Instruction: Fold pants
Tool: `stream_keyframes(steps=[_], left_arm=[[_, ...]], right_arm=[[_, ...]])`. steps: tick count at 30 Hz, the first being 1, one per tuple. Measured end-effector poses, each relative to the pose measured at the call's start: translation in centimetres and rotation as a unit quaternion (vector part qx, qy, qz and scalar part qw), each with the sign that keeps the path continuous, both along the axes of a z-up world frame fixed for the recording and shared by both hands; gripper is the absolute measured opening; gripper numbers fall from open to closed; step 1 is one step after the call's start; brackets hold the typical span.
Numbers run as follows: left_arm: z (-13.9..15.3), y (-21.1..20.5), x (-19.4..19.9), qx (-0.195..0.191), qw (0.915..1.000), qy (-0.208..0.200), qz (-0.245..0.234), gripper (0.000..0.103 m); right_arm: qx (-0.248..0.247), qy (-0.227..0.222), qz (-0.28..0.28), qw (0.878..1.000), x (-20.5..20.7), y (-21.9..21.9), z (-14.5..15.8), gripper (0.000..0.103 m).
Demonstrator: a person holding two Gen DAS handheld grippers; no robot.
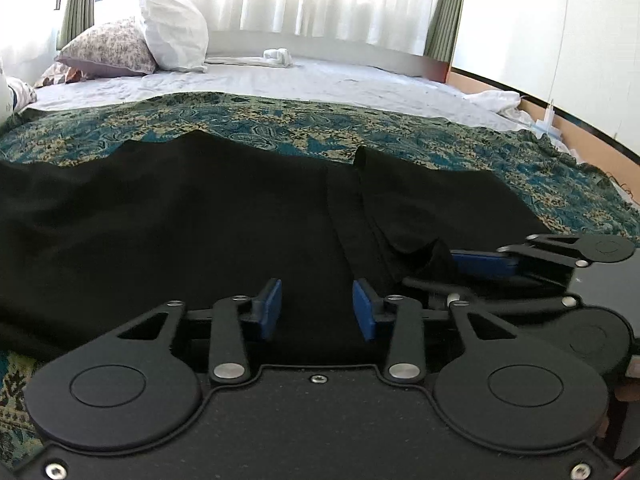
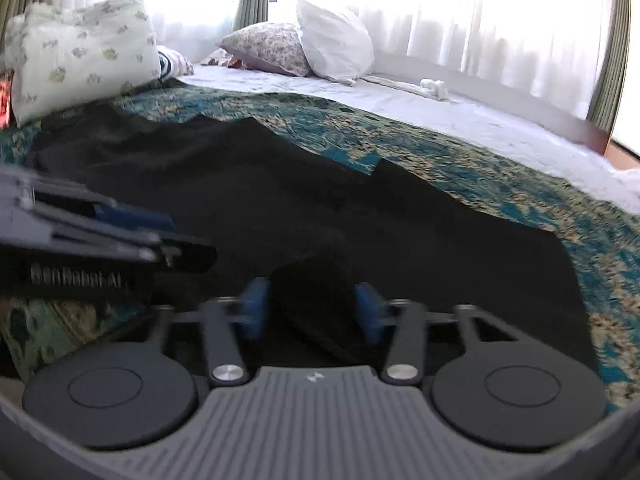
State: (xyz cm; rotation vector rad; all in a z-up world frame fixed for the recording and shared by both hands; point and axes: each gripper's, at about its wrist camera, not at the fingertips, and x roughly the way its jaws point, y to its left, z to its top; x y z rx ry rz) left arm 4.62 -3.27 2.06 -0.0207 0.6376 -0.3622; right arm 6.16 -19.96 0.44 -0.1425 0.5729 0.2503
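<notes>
Your black pants (image 1: 180,220) lie spread on the teal patterned throw (image 1: 280,120) that covers the near part of the bed (image 1: 320,76); their far edge stops short of the throw's far edge, and the cloth reaches the near edge of the bed under both grippers.

Your left gripper (image 1: 317,310) sits low over the pants with its blue pads (image 1: 269,308) partly apart; black cloth fills the gap, yet you cannot tell from here whether the pads press it or only hover over it.

Your right gripper (image 2: 312,308) is just beside the left, on its right; a raised fold of the pants stands between its blue pads (image 2: 252,306), which sit close on either side of it; the view is blurred, so whether they truly pinch it cannot be told. In the left wrist view its fingers (image 1: 486,260) disappear under a lifted flap of black cloth.

At the bed's far end lie a floral pillow (image 1: 108,48) and a white pillow (image 1: 174,32), leaning together.
</notes>
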Motion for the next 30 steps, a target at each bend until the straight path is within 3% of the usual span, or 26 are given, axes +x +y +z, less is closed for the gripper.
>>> stream_keyframes(steps=[1, 2, 6, 12, 16, 19, 22, 24, 25, 27, 28, 30], left_arm=[[0.1, 0.1, 0.1, -0.001, 1.0, -0.003, 0.001, 0.035], [0.2, 0.3, 0.2, -0.002, 1.0, -0.006, 0.002, 0.034], [1.2, 1.3, 1.8, -0.02, 0.9997, -0.012, 0.011, 0.034], [2.8, 1.3, 4.9, -0.041, 0.9991, -0.011, 0.0, 0.034], [3.5, -0.7, 6.6, -0.043, 0.9985, -0.013, -0.033, 0.044], [3.4, -3.0, 8.1, -0.036, 0.9969, -0.005, -0.07, 0.057], [2.5, -5.5, 9.8, -0.017, 0.9961, 0.015, -0.086, 0.066], [1.6, -7.0, 11.1, 0.009, 0.9966, 0.028, -0.077, 0.067], [1.1, -7.4, 11.6, 0.021, 0.9968, 0.034, -0.07, 0.065], [0.3, -8.1, 12.4, 0.031, 0.9973, 0.036, -0.055, 0.026], [0.1, -8.2, 12.6, 0.032, 0.9977, 0.036, -0.049, 0.012], [0.3, -7.7, 12.4, 0.012, 0.9987, 0.03, -0.041, 0.01]], right_arm=[[0.004, -0.002, -0.015, 1.0, 0.1, 0.1, 0.2, 0.021], [0.006, -0.007, -0.025, 1.0, -0.1, 0.3, 0.6, 0.017], [0.017, -0.027, -0.004, 0.999, -1.9, 1.4, 1.5, 0.016], [0.007, -0.006, 0.015, 1.0, -2.7, 2.8, 0.1, 0.014], [0.043, -0.011, 0.013, 0.999, -3.2, 2.5, 1.0, 0.013], [0.036, -0.004, 0.013, 0.999, -3.0, 2.8, 0.6, 0.013], [0.036, -0.008, 0.006, 0.999, -3.0, 2.9, -0.2, 0.013], [0.037, -0.012, 0.003, 0.999, -3.2, 3.0, 0.0, 0.013], [0.04, -0.013, 0.002, 0.999, -3.3, 2.9, 0.0, 0.015], [0.052, -0.016, 0.002, 0.999, -3.6, 2.5, 0.1, 0.03], [0.056, -0.019, -0.001, 0.998, -3.8, 2.3, 0.1, 0.041], [0.053, -0.027, -0.005, 0.998, -4.4, 1.6, 0.3, 0.058]])
